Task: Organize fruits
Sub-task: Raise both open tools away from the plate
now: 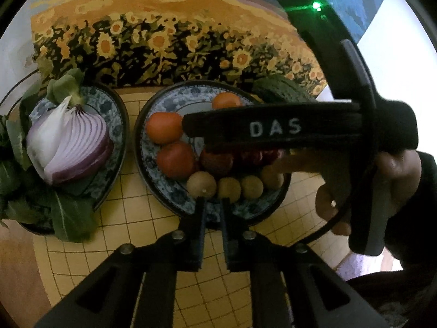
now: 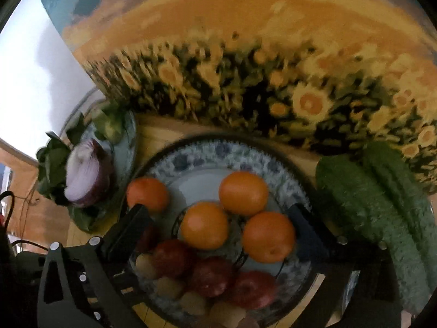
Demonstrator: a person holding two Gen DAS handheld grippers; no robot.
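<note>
A blue-patterned fruit plate (image 1: 174, 202) (image 2: 196, 153) holds several orange mandarins (image 2: 243, 192), red apples (image 2: 211, 276) and small tan round fruits (image 1: 202, 184). My left gripper (image 1: 213, 199) is shut and empty, its tips at the plate's near rim by a tan fruit. My right gripper (image 2: 218, 213) is open and empty, its fingers spread wide over the plate, around the mandarins. In the left wrist view the right gripper's black body (image 1: 273, 128) hangs across the plate, hiding part of the fruit.
A second plate (image 1: 116, 125) on the left holds a cut red onion (image 1: 73, 142) (image 2: 87, 180) and green leaves (image 1: 68, 218). Two cucumbers (image 2: 382, 205) lie right of the fruit plate. A sunflower painting (image 1: 164, 41) stands behind. Yellow grid mat (image 1: 136, 213) underneath.
</note>
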